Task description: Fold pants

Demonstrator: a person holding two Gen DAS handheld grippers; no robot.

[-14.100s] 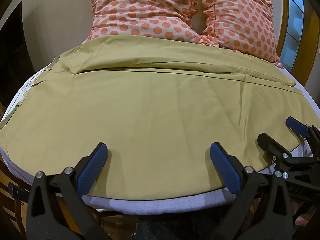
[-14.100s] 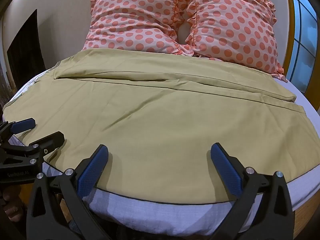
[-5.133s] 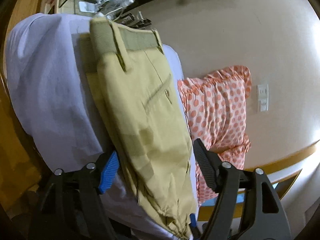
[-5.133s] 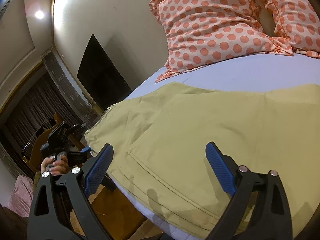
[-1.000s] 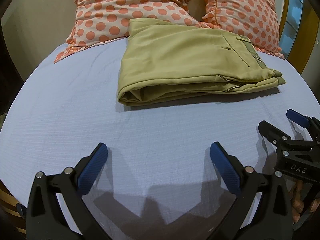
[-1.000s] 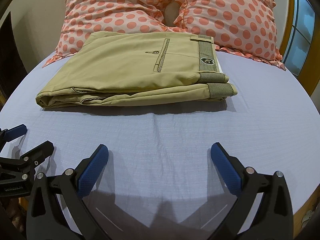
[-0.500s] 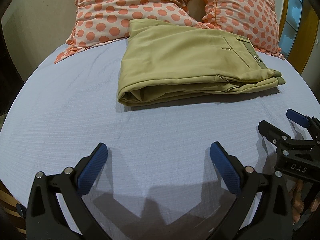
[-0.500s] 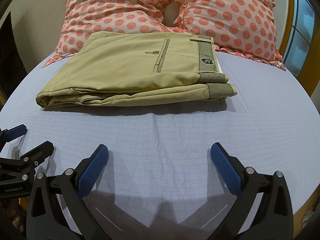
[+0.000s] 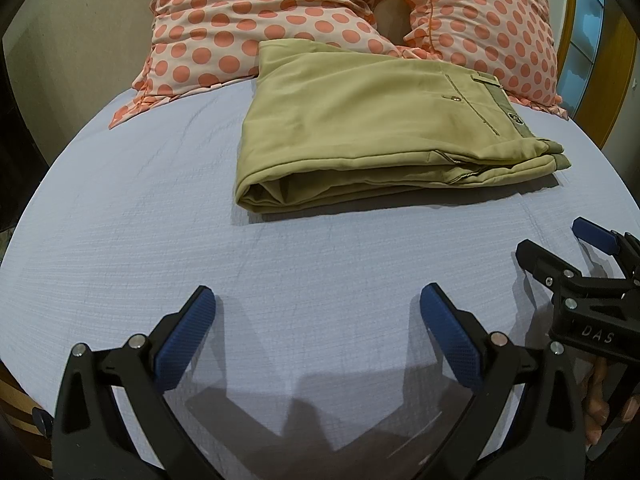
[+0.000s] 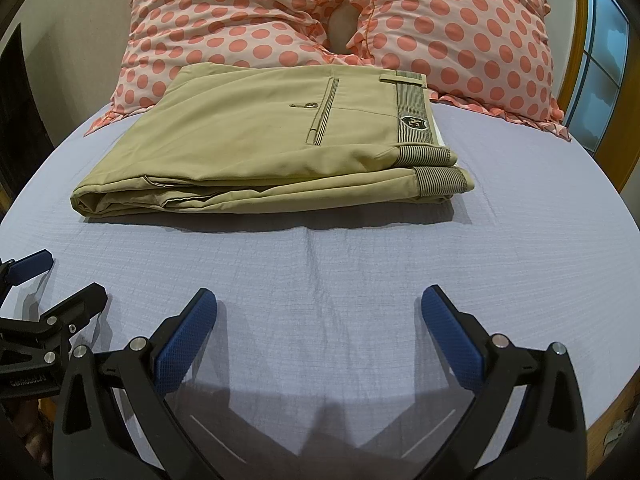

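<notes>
The khaki pants (image 9: 360, 128) lie folded in a neat rectangular stack on the lavender bed sheet (image 9: 160, 240), just in front of the pillows; they also show in the right wrist view (image 10: 272, 144), striped waistband at the right, back pocket on top. My left gripper (image 9: 316, 320) is open and empty, held over the sheet well short of the pants. My right gripper (image 10: 318, 320) is open and empty too, also near the bed's front edge. Each gripper shows in the other's view, the right gripper (image 9: 560, 248) at the right edge and the left gripper (image 10: 56, 280) at the left edge.
Two pink pillows with orange dots (image 10: 248, 12) lean against the wall behind the pants. A window with a wooden frame (image 10: 600, 52) is at the right. The bed's wooden edge (image 10: 624, 400) shows at lower right.
Nothing has visibly changed over the last second. Earlier the pants lay spread across the bed; now they rest folded by the pillows and both grippers are back at the front edge.
</notes>
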